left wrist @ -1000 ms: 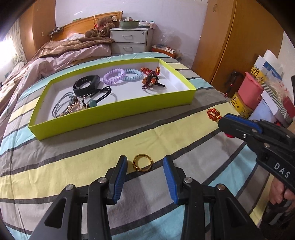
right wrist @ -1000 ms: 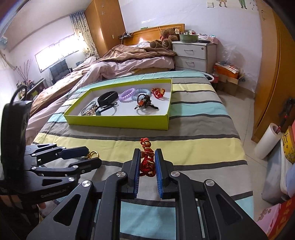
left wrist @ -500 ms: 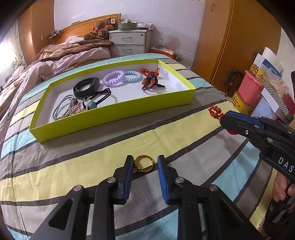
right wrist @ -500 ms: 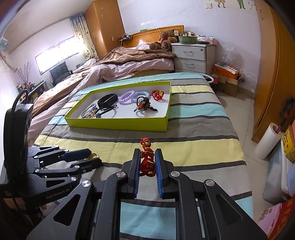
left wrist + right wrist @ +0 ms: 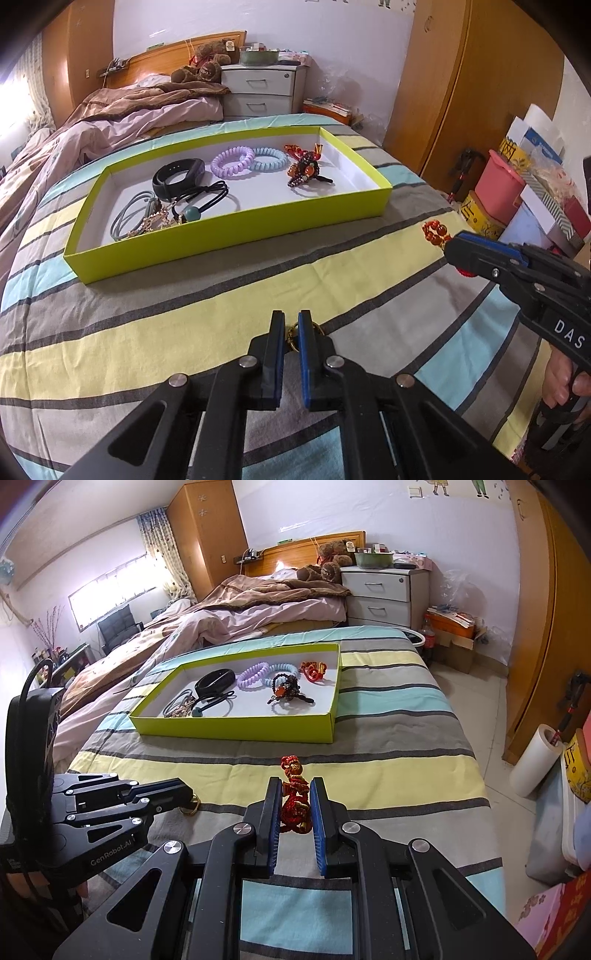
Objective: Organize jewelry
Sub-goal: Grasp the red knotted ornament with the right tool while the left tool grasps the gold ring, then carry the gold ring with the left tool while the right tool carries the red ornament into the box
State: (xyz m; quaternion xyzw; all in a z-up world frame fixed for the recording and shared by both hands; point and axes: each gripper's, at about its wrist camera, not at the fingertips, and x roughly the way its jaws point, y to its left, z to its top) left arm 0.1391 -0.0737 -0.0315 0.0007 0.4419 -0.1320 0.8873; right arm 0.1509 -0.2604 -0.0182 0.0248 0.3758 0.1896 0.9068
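A striped bed cover (image 5: 177, 332) fills a bedroom, with a yellow-green box (image 5: 236, 236) of jewelry lying far ahead of both tools. The left gripper (image 5: 291, 334) is squeezed tight on a gold ring (image 5: 293, 336) right at its tips, and the right gripper (image 5: 295, 805) is pinched on a red knotted charm (image 5: 293, 794) poking out past its tips. The ring is thin and hard, so it could slip out when lifted, and the dangling charm could snag on the box wall.

Both wrist views look down-forward, close over the striped bed (image 5: 184, 332), sharing the green tray (image 5: 236, 729)
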